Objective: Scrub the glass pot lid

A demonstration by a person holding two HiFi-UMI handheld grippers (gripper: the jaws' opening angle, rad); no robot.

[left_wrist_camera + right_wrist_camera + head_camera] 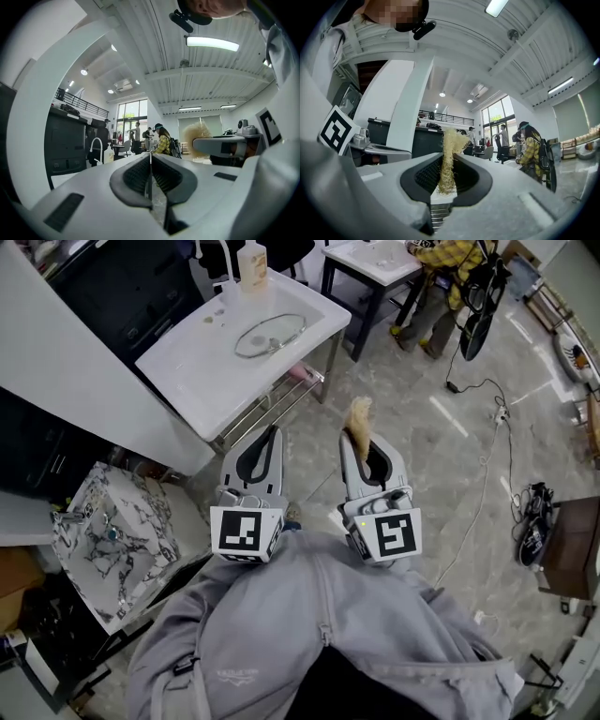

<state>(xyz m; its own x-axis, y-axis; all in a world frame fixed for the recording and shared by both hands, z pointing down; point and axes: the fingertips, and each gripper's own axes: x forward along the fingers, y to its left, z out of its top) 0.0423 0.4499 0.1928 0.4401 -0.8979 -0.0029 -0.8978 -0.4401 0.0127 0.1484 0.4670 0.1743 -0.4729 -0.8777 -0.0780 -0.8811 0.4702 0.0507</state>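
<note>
My R gripper (pixel 359 439) clamps tan fibrous scrubber (pixel 358 415) for round glass pot lid (pixel 270 335), 11 o'clock on white counter (pixel 192 371); L gripper (pixel 271 435) closed, empty, prob. to steady.

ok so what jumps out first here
The right gripper is clamped on a straw-coloured scrubber sticking past its tips. The left gripper beside it is shut and empty. Ahead, the glass lid lies on a white sink top.
</note>
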